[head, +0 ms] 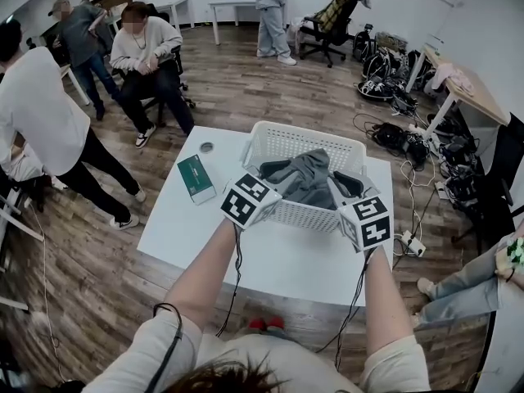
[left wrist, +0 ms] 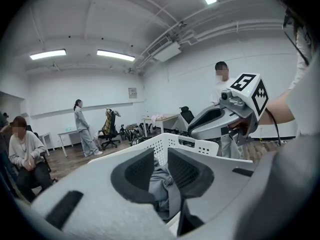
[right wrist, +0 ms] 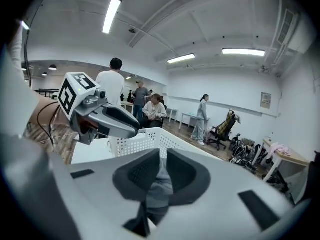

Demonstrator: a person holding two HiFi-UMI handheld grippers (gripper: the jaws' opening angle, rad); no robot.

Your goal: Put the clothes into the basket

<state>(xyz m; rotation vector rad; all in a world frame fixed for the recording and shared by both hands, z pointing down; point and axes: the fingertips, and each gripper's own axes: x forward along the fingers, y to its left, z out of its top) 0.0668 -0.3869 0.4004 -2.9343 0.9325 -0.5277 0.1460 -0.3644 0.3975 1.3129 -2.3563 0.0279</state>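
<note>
– Two tools to enter. Found left tool (left wrist: 161, 170) clenched: pads nearly together, with a fold of grey cloth pinched between. Same on the other side?
– Confirmed. Found right tool (right wrist: 161, 166) clamped on the same grey garment (head: 309, 178), with cloth hanging below the pads.
– Location of garment?
– Logged inside the white basket (head: 303, 142), bunched up against the near wall, gripped at two points, left and right of the heap. Cannot tell whether lifted off the basket floor.
– Basket position?
– Standing upright on the white counter (head: 270, 260), close to the far edge, nearer the far right corner. Perforated walls, open top.
– Tool attitude?
– Seen in head view reaching over the basket's near rim, side by side, marker cubes toward the counter's near edge, tips angled toward each other. Seen also in each gripper view: the opposite tool just beyond the basket rim.
– Anything else on the counter?
– Noted a green box (head: 196, 178) lying flat near the left edge, well apart from the basket. Noted a small round item (head: 206, 147) by the far left corner; too small to identify.
– Surroundings?
– Recorded wooden floor (head: 246, 80), a seated person (head: 146, 47) beyond the far left corner, a standing person (head: 270, 15) farther back, an office chair (head: 332, 19) draped with clothing, cables (head: 409, 137) on the floor off the right edge.
</note>
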